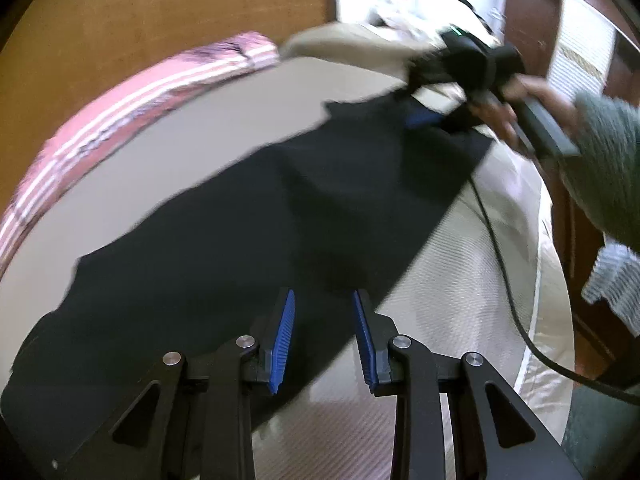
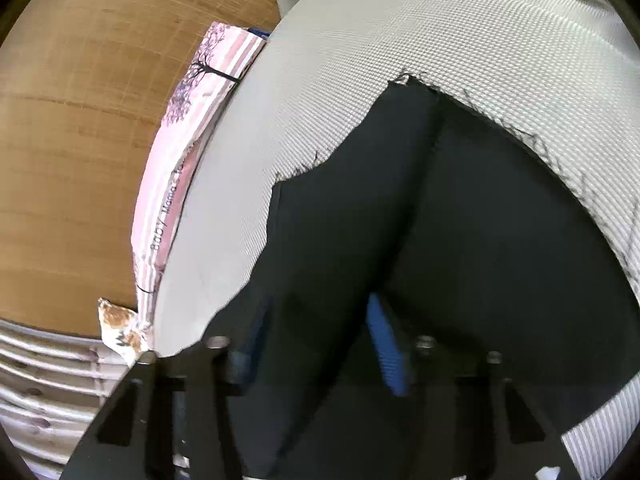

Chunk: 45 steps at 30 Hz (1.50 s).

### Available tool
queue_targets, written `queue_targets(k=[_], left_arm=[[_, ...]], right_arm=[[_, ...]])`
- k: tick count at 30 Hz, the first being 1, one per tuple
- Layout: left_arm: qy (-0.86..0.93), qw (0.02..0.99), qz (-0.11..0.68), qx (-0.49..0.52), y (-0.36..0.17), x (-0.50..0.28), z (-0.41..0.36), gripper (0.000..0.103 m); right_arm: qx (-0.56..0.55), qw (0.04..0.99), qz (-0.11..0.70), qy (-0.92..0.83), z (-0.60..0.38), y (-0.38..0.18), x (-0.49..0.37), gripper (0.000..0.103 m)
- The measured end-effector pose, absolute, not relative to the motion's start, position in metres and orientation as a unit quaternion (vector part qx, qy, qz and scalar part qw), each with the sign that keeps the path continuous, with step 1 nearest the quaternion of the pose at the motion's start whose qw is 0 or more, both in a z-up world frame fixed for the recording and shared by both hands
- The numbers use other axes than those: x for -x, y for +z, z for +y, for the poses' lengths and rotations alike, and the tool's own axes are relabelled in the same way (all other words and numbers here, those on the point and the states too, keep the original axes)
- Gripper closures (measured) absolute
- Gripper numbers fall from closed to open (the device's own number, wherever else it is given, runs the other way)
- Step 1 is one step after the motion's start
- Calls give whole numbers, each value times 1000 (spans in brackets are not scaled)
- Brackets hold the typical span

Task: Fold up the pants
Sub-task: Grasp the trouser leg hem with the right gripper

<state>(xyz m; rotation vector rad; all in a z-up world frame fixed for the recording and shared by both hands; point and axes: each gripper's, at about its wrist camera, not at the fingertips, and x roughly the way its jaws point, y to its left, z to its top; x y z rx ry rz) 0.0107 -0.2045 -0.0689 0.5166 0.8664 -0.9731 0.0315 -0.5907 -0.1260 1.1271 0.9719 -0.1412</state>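
Observation:
Dark pants (image 1: 248, 224) lie spread flat on a cream bed cover (image 1: 448, 272). My left gripper (image 1: 324, 336) is open, its blue pads just over the near edge of the pants, holding nothing. My right gripper (image 1: 424, 118) shows in the left wrist view at the far end of the pants, held by a hand. In the right wrist view the pants (image 2: 400, 240) fill the lower frame and a frayed hem shows at the top. My right gripper (image 2: 316, 344) has its blue pads apart, low on the dark cloth.
A pink striped blanket (image 1: 120, 112) lies along the bed's far edge beside a wooden headboard (image 1: 160, 12). Light bedding and pillows (image 1: 360, 40) are piled behind the pants. A black cable (image 1: 504, 272) runs over the bed on the right.

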Motion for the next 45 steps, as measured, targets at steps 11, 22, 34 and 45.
queue_targets(k=[11,22,34,45], left_arm=[[-466,745,394,-271,-100,3,-245,72],[-445,768,418,-196,-94,-23,-236,87],[-405,784,455,-120,-98,-56,-212,88],[-407,779,463,-115,-104,-59,-213,88]], right_arm=[[-519,729,442,-52,-596,-110,-43,92],[-470,745,474,4,-554,-76,-138,86],[-445,762,470,-10,-568,-83,-149,66],[-488,735,469,-48,-607,-134,-151,71]])
